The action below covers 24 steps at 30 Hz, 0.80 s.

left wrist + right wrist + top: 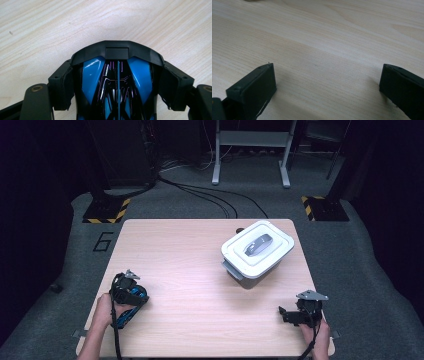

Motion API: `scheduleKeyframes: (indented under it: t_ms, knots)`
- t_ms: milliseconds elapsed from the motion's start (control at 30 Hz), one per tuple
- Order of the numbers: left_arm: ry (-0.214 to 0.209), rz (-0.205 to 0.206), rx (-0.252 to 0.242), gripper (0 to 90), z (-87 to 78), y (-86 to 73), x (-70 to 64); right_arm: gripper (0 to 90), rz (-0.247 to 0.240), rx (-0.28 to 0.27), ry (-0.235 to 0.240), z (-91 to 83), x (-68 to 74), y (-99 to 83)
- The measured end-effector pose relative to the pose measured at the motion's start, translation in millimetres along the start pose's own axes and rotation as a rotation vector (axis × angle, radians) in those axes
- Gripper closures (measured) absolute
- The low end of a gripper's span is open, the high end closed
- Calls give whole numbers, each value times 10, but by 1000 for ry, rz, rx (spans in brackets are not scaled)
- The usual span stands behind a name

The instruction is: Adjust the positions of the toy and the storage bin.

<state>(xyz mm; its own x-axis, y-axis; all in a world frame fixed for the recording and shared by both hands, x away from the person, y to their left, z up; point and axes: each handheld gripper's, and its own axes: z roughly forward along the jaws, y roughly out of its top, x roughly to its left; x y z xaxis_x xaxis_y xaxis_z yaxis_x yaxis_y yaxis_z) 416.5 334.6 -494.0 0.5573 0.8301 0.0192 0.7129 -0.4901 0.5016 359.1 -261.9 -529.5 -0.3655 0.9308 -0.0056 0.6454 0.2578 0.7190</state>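
Note:
A glossy blue and black toy car (93, 75) sits between the jaws of my left gripper (117, 86), which press on its two sides just above the wooden table (190, 290). In the high view that left gripper (131, 295) is near the table's front left with the blue toy car (138, 293) in it. My right gripper (289, 315) rests low at the front right. Its jaws stand wide apart over bare wood, with nothing between them, as the right gripper (327, 82) view shows.
A white lidded box (257, 251) with a grey handle (258, 245) on its lid stands at the table's back right. On the floor beyond the table lie black cables (210, 195), and two stand bases with yellow-black stripes (106, 211) are there too.

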Motion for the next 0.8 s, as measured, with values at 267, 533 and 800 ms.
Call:
scheduleKeyframes:
  t_ms: [267,533,800]
  knots:
    - [-8,-25,-3,247,46,-36,14,0,0,0,0,0,0,0]
    - [-2,-62,-42,147,1,-51,17,0,1,0,0,0,-1,0]
    - [41,-62,-112,13,-217,-5,-54,0,0,0,1,1,-1,1]
